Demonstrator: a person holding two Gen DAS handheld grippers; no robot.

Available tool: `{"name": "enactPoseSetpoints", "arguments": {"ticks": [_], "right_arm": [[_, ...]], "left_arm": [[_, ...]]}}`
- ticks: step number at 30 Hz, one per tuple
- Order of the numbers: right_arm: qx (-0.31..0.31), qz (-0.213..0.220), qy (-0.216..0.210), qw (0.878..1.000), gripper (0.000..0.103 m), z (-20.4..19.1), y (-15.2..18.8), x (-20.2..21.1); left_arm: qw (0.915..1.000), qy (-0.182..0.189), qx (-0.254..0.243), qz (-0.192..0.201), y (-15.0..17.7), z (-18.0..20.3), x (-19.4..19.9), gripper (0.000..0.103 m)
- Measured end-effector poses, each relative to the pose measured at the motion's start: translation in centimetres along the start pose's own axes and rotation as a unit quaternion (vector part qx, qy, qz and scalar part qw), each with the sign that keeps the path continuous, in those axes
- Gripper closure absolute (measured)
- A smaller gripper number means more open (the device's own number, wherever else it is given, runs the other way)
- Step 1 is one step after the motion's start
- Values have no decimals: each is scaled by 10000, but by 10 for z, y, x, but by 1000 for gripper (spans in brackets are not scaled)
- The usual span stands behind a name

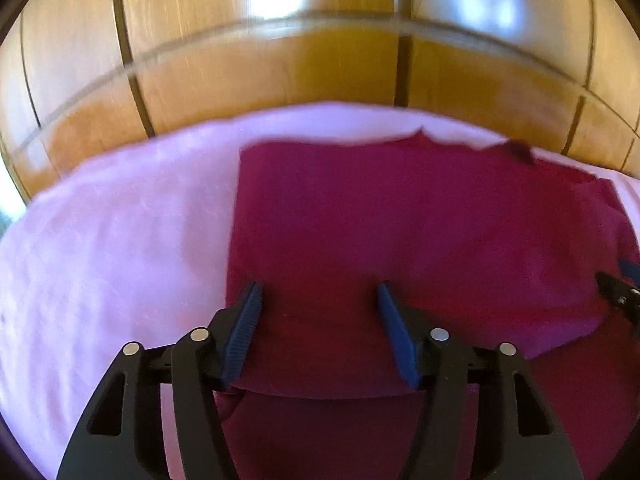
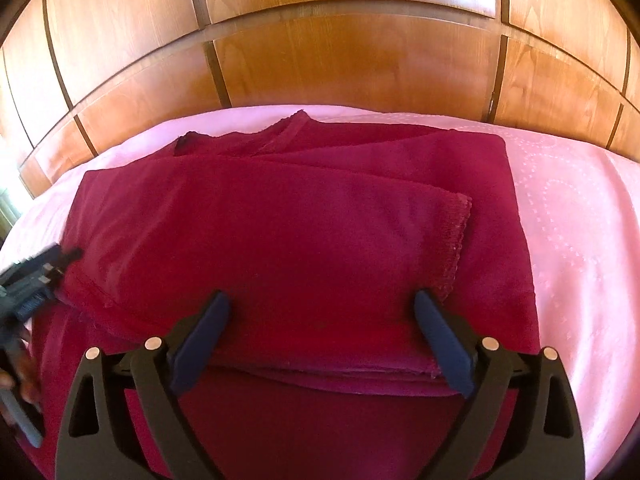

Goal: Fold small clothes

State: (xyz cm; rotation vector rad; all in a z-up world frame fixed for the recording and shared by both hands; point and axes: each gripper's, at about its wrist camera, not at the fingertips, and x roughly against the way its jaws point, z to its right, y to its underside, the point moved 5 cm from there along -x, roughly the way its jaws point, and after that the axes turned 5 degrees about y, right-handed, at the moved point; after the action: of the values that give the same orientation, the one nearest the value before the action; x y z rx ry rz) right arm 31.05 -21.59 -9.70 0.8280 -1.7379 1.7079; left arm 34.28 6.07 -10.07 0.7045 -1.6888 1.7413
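1. Crimson cloth point(image 2: 288, 236), folded into layers, lies flat on the pink bed cover point(image 2: 576, 248); we see a stitched hem on the top layer toward the right.
2. Our right claw point(image 2: 322, 300) hangs over the cloth's near edge, its blue pads spread wide, gripping nothing.
3. Our left claw point(image 1: 318, 292) sits over the near left part of the same cloth point(image 1: 400, 220), released likewise, pads apart.
4. Each claw shows at the edge of the other's view.
5. Pink cover point(image 1: 112, 248) stretches away on the left.
6. Beyond the far edge of the bed stand glossy wooden panels point(image 2: 352, 52).
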Motion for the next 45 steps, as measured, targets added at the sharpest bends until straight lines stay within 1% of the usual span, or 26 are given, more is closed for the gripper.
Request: {"name": "enactPoseSetpoints", "arguments": {"ticks": [4, 6, 8, 12, 13, 15, 24, 29, 31, 34, 38, 40, 41, 42, 45], "right_arm": [[-16, 6, -57, 10000, 6, 1, 1, 0], [-2, 4, -67, 10000, 4, 0, 1, 0], [-9, -5, -116, 9999, 2, 0, 1, -1], [-14, 3, -122, 9999, 2, 0, 1, 0], [-14, 2, -121, 9999, 2, -1, 1, 0], [-4, -2, -107, 9999, 2, -1, 1, 0], [56, -13, -4, 10000, 2, -2, 0, 1], [210, -99, 337, 9992, 2, -7, -1, 8], [159, -143, 382, 9990, 2, -8, 1, 15], [10, -115, 323, 9994, 2, -8, 10, 33], [-182, -381, 9, 9991, 2, -10, 40, 55], [-256, -470, -35, 9986, 2, -8, 56, 62], [-238, -574, -1, 9981, 2, -7, 68, 66], [-169, -575, 20, 9982, 2, -8, 77, 70], [101, -467, 89, 9988, 2, -9, 102, 89]], "left_arm": [[9998, -134, 14, 115, -6, 0, 10, 42], [9993, 50, 251, 270, -9, -1, 27, 42], [9980, 154, 398, 457, -12, -2, 45, 41], [9965, 172, 384, 718, -13, -1, 78, 41], [9961, 206, 402, 754, -12, -2, 87, 39], [9955, 198, 456, 801, -10, -6, 97, 35], [9927, 195, 664, 985, 10, -23, 147, 35], [9927, 176, 698, 967, 28, -31, 165, 35], [9930, 149, 717, 928, 35, -34, 170, 35], [9936, 149, 765, 813, 50, -39, 174, 35], [9950, 97, 748, 651, 72, -44, 175, 35], [9954, 86, 752, 579, 82, -46, 175, 35], [9958, 67, 745, 532, 89, -47, 176, 35], [9961, 54, 736, 493, 94, -48, 176, 35], [9967, 27, 723, 368, 110, -51, 176, 35]]}}
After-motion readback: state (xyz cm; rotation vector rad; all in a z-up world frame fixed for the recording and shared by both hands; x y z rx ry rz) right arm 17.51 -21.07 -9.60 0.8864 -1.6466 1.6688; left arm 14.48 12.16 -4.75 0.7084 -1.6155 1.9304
